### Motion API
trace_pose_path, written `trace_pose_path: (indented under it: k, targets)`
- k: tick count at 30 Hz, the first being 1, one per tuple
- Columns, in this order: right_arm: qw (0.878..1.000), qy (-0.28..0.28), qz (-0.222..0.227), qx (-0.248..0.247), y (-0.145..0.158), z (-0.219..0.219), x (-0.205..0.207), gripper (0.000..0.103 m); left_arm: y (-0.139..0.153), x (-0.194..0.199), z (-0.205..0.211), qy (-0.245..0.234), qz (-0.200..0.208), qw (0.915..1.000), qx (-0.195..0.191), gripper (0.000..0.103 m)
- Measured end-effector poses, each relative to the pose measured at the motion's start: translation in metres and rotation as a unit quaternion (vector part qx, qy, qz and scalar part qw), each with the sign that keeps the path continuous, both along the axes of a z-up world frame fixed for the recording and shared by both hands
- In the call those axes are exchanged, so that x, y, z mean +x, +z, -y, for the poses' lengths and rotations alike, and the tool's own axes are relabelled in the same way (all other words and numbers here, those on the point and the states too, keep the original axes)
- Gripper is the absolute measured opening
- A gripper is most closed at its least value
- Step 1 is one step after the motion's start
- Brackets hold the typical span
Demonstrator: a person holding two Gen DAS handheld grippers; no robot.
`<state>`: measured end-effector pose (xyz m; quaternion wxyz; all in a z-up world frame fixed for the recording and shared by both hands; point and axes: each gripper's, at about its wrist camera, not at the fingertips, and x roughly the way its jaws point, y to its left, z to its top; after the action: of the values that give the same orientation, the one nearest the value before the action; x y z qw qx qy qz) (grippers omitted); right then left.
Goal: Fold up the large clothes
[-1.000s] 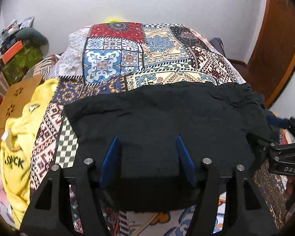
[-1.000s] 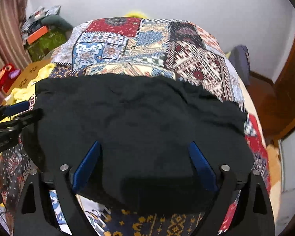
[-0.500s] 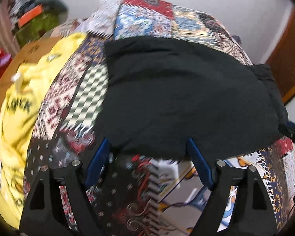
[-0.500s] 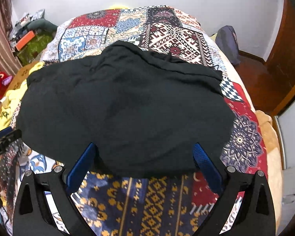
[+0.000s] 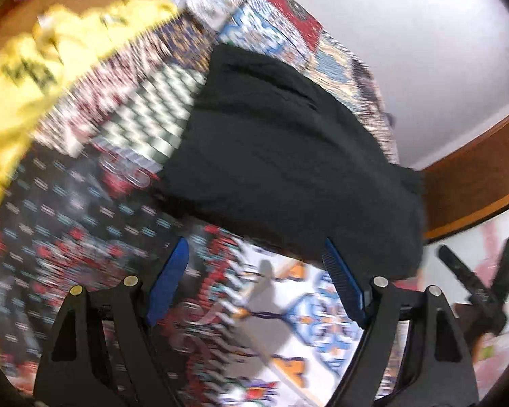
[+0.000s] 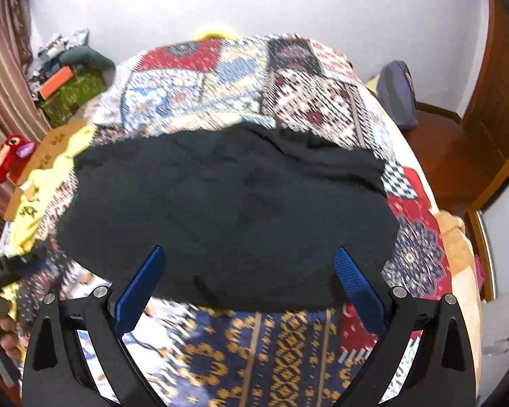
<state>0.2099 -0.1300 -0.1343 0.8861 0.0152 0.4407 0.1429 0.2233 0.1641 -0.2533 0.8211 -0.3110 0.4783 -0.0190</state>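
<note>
On the patchwork bedspread [image 6: 288,349], spread flat with its long axis running left to right across both views: the black garment [image 6: 227,210], its near hem just past the blue fingertips [image 6: 152,264] of the right gripper [image 6: 249,264]. Ahead and to the right of the left gripper [image 5: 254,261], so seemingly nearer to the right one. Both pairs of fingers wide apart and holding nothing, apart from the cloth; beside the bed's left edge, a yellow shirt [image 5: 27,78].

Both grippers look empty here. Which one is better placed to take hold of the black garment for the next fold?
Right, probably. The right gripper is open with the black garment's near edge between its fingers. The left gripper is also open but mostly over bare bedspread, with its view blurred.
</note>
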Motion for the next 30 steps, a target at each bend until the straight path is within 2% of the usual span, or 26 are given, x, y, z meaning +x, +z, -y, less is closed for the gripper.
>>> trace_pose_path:
  k: [2, 5, 7, 10, 12, 16, 21, 23, 26, 27, 30]
  targets:
    - [1.0, 0.002, 0.008, 0.004, 0.003, -0.009, 0.004, 0.099, -0.01, 0.004, -0.001, 0.001, -0.004, 0.9988, -0.048, 0.08]
    - [1.0, 0.015, 0.009, -0.003, -0.001, -0.024, 0.009, 0.099, -0.028, 0.012, -0.005, 0.009, -0.008, 0.9921, -0.125, 0.08]
    - [1.0, 0.028, 0.001, -0.011, -0.011, -0.035, 0.015, 0.099, -0.037, 0.016, -0.008, 0.019, -0.006, 0.9886, -0.149, 0.08]
    - [0.999, 0.037, -0.024, -0.027, -0.031, -0.049, 0.023, 0.099, -0.045, 0.024, -0.013, 0.035, 0.004, 0.9853, -0.167, 0.079]
    - [0.999, 0.039, -0.028, -0.026, -0.042, -0.053, 0.027, 0.103, -0.05, 0.029, -0.019, 0.046, 0.011, 0.9824, -0.181, 0.079]
    - [0.999, 0.041, -0.01, -0.016, -0.041, -0.052, 0.027, 0.103, -0.058, 0.043, -0.029, 0.066, 0.029, 0.9772, -0.199, 0.08]
    - [0.999, 0.046, -0.006, -0.011, -0.041, -0.051, 0.029, 0.103, -0.064, 0.066, -0.038, 0.092, 0.036, 0.9763, -0.193, 0.081]
    - [0.999, 0.045, -0.006, -0.011, -0.041, -0.051, 0.029, 0.103, -0.073, 0.076, -0.042, 0.108, 0.038, 0.9706, -0.211, 0.081]
    - [0.999, 0.045, -0.008, -0.009, -0.041, -0.052, 0.031, 0.103, -0.089, 0.085, -0.05, 0.135, 0.043, 0.9573, -0.252, 0.082]
    - [0.999, 0.045, -0.009, -0.009, -0.041, -0.052, 0.031, 0.103, -0.091, 0.088, -0.052, 0.142, 0.043, 0.9557, -0.255, 0.082]
    - [0.999, 0.043, -0.02, -0.014, -0.04, -0.052, 0.031, 0.103, -0.088, 0.097, -0.052, 0.149, 0.04, 0.9581, -0.241, 0.077]
